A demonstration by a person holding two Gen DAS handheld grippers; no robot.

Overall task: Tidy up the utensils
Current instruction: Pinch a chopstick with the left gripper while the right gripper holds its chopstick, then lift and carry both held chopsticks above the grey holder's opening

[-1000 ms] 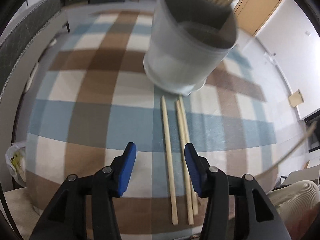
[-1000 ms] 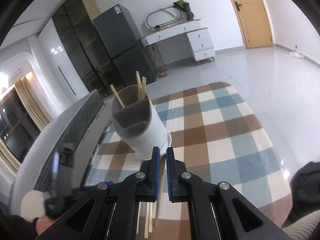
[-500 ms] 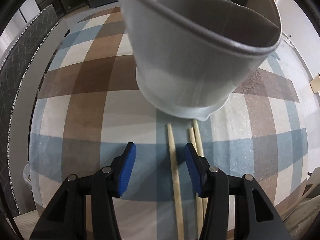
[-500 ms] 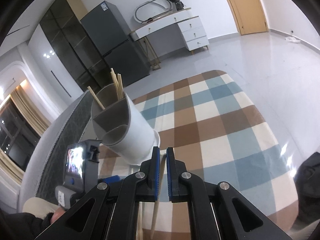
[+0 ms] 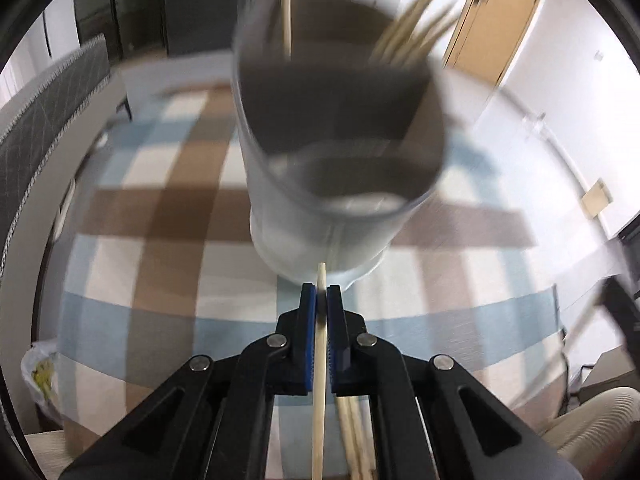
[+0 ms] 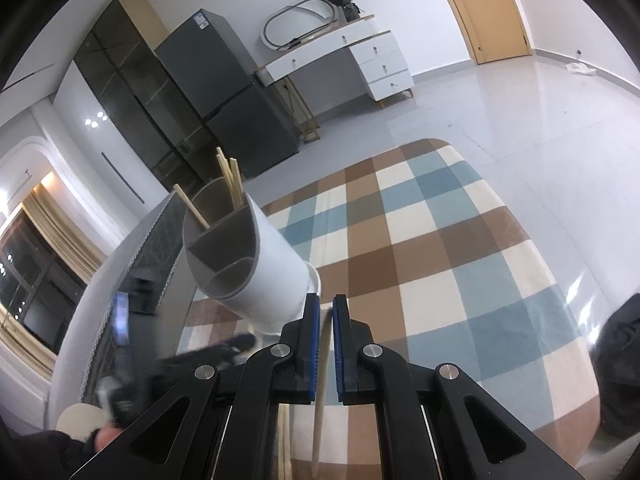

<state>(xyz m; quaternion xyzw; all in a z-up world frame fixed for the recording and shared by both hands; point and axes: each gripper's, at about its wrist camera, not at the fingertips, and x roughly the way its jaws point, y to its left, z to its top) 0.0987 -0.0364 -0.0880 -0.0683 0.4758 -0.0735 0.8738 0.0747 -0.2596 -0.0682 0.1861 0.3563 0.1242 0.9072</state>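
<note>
We have both grippers clenched, each on one chopstick. The left gripper pinches a wooden chopstick between its blue pads, tip poking just past them toward the holder. The right gripper looks clamped on a second chopstick that runs down between its pads; contact is hard to confirm, the gap looks slightly wider than the stick.

The white utensil holder stands on the checked tablecloth, near the table's left edge in the right wrist view. It has grey dividers; we count three compartments. The far compartment already holds chopsticks: one lone stick leaning left and a bunch of about three or four; the left view is too blurred to count better. The two nearer compartments look empty.

On the cloth near the table's front edge, just beside the left gripper, lie more loose chopsticks, two or three, partly hidden.

Progress, our call: roughly half done. Some sticks are sorted, two are in hand and not yet dropped in, and the loose ones remain. No other utensil types visible.
</note>
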